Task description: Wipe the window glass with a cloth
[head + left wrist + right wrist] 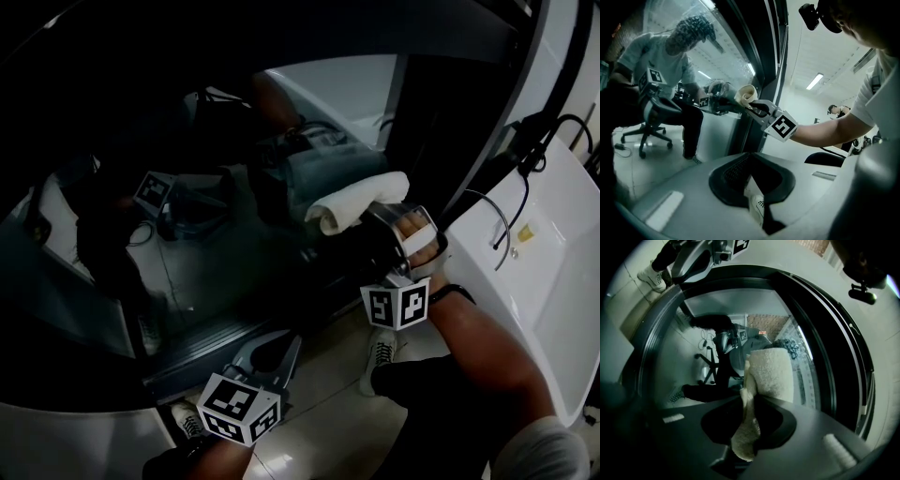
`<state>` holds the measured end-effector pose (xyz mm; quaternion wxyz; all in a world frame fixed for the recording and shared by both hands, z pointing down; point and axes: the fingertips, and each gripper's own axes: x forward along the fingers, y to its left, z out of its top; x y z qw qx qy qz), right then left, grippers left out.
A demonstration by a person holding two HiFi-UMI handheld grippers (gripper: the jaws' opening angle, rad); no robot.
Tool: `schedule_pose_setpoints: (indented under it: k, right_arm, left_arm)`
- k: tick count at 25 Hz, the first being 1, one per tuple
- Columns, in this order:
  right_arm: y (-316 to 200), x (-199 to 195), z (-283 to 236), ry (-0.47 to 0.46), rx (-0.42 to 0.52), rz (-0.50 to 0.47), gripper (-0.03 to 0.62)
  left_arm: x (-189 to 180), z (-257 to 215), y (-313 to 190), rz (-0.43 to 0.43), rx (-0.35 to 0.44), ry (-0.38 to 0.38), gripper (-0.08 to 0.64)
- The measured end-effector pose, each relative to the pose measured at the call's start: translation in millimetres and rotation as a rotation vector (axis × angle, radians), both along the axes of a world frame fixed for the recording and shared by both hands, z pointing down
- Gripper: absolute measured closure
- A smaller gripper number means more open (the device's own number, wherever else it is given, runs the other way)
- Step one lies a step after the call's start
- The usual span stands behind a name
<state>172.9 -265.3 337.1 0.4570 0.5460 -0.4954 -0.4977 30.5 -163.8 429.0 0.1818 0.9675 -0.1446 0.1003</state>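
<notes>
Cloth [769, 373], rolled up, is clamped between the jaws of the right tool [749, 425]; its far end meets the glass [693, 329] just ahead. Left tool [757, 204] is closed and holds nothing.

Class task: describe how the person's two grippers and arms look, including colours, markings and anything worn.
Both the left gripper and the right gripper have grey bodies with broad jaws lined in black, and each carries a cube with black-and-white square markers. The right wrist wears a dark band. The arms are bare below a short light sleeve.
</notes>
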Motion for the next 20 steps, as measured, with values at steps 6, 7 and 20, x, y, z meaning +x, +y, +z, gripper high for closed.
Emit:
schedule_pose_setpoints:
  k: [6,7,20]
  right_arm:
    - [-3.3,-2.2,15.0,0.005,-0.026,0.004,0.531]
    - [-3.1,-2.6,14.3,0.008,-0.025,0.004,0.531]
    - [-3.5,-2.6,22.7,0.031,-0.057,-0.002,0.531]
  left_arm:
    - [-1.0,0.0,-5.2,0.009,-0.019,-0.005,0.543]
    - [-1.0,-2.0,-5.0,0.011,-0.021,-0.007,0.543]
    - [-0.3,-17.7,-8.3,0.014,-0.047,-0.030,0.543]
